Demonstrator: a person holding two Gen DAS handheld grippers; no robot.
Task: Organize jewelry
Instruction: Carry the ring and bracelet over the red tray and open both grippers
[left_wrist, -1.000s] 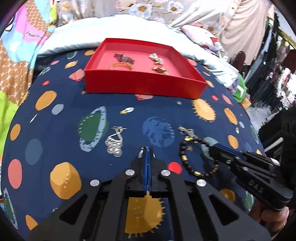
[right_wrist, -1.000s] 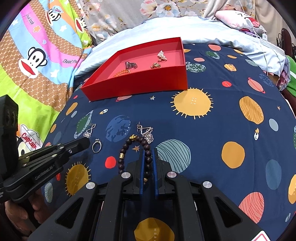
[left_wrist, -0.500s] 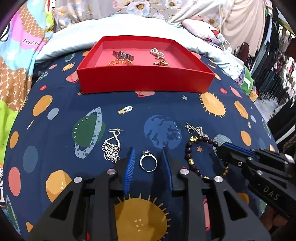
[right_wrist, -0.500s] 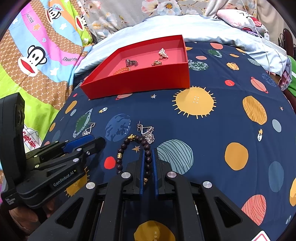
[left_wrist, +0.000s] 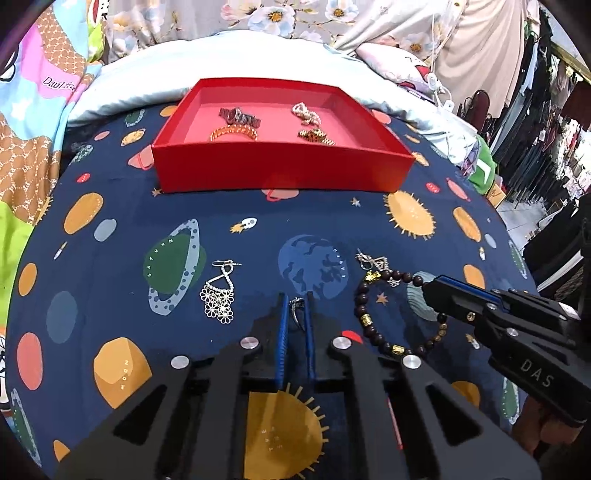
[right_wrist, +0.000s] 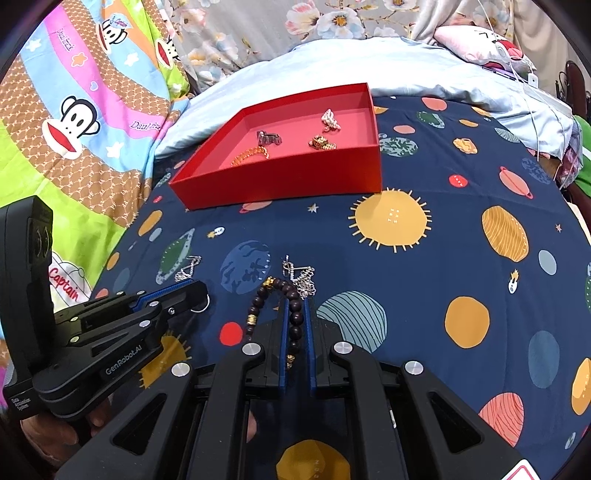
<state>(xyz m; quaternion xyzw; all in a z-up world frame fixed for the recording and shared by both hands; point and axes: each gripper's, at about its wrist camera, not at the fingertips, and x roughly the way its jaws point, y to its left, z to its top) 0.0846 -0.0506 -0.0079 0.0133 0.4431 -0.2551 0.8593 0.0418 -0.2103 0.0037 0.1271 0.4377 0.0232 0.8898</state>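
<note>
My left gripper is shut on a silver ring, pinched upright between its blue pads just above the space-print cloth. My right gripper is shut on a dark bead bracelet with gold beads, which still lies on the cloth; it also shows in the left wrist view. A red tray at the back holds several jewelry pieces. A silver flower earring lies left of the left gripper. A silver chain piece lies at the bracelet's far end.
The navy planet-print cloth covers a bed. A light blue pillow lies behind the tray. A monkey-print blanket is at the left. Clothes racks stand at the far right.
My left gripper opened around the ring half a second ago and has now closed on it, tipping it upright. My right gripper has stayed shut on the bracelet.
</note>
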